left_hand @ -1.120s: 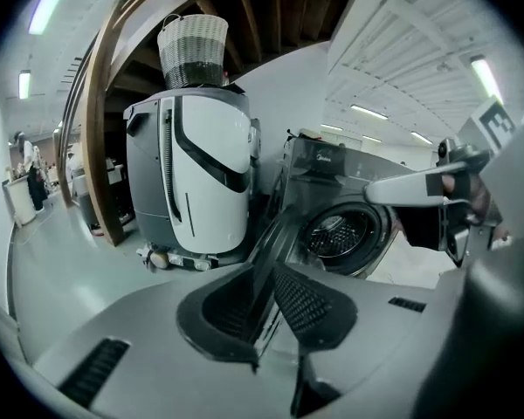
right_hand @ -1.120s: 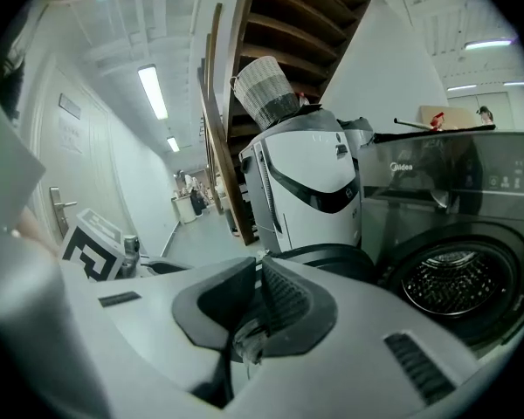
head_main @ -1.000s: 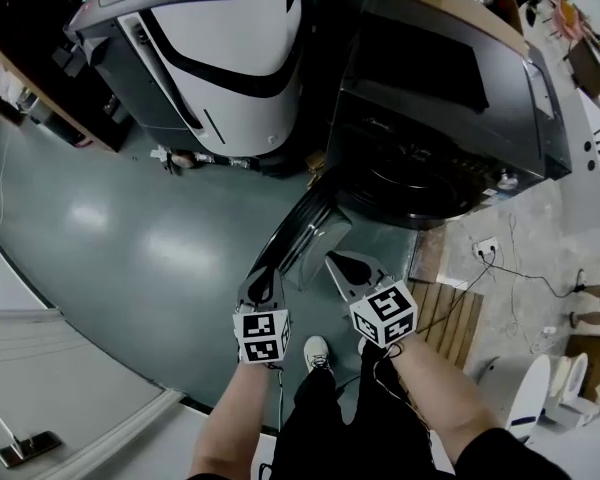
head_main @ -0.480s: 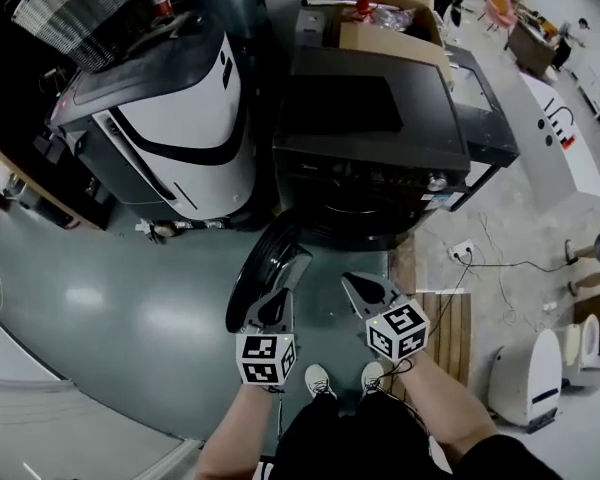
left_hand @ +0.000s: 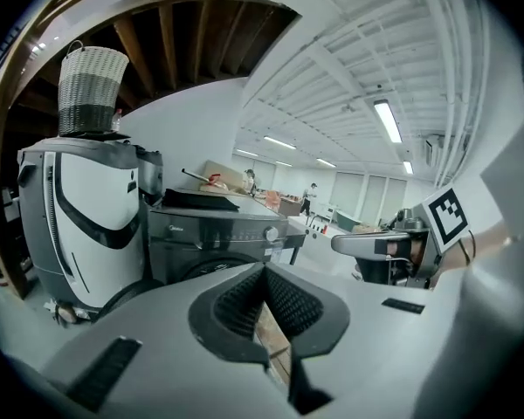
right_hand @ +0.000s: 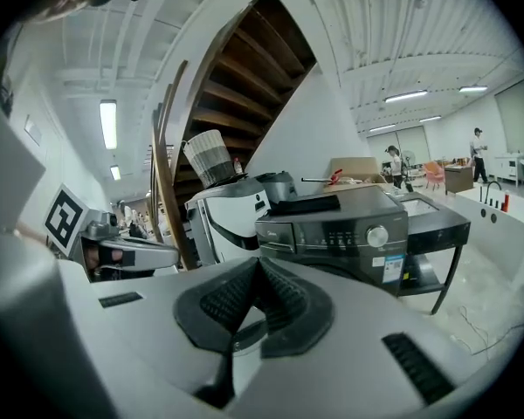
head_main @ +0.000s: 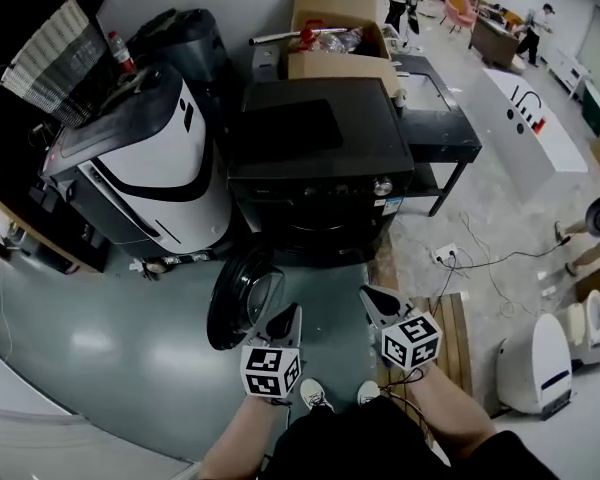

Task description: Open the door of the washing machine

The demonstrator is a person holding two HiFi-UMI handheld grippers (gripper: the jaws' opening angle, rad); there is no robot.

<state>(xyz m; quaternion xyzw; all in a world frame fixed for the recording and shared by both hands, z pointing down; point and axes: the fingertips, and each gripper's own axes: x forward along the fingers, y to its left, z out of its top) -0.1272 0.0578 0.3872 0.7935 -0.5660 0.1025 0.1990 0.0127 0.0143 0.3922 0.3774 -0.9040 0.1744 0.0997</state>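
The black washing machine (head_main: 315, 158) stands ahead of me, its front panel (right_hand: 332, 227) with a round knob facing both grippers. Its round door (head_main: 242, 306) hangs swung out to the left, wide open over the green floor. My left gripper (head_main: 292, 311) is shut and empty, just right of the open door's edge. My right gripper (head_main: 366, 293) is also shut and empty, in front of the machine's lower right. Both point roughly level toward the machine (left_hand: 211, 234), a short way back from it.
A large white and grey appliance (head_main: 145, 173) stands left of the washer with a wicker basket (head_main: 55, 63) on top. A cardboard box (head_main: 335, 28) sits behind it, a black table (head_main: 435, 118) to the right. Wooden boards (head_main: 458, 328) and cables (head_main: 490, 258) lie right.
Both grippers have risen and pulled back from the machine. The view has tilted up, so the washer with its open door now sits farther away and more of the room shows.
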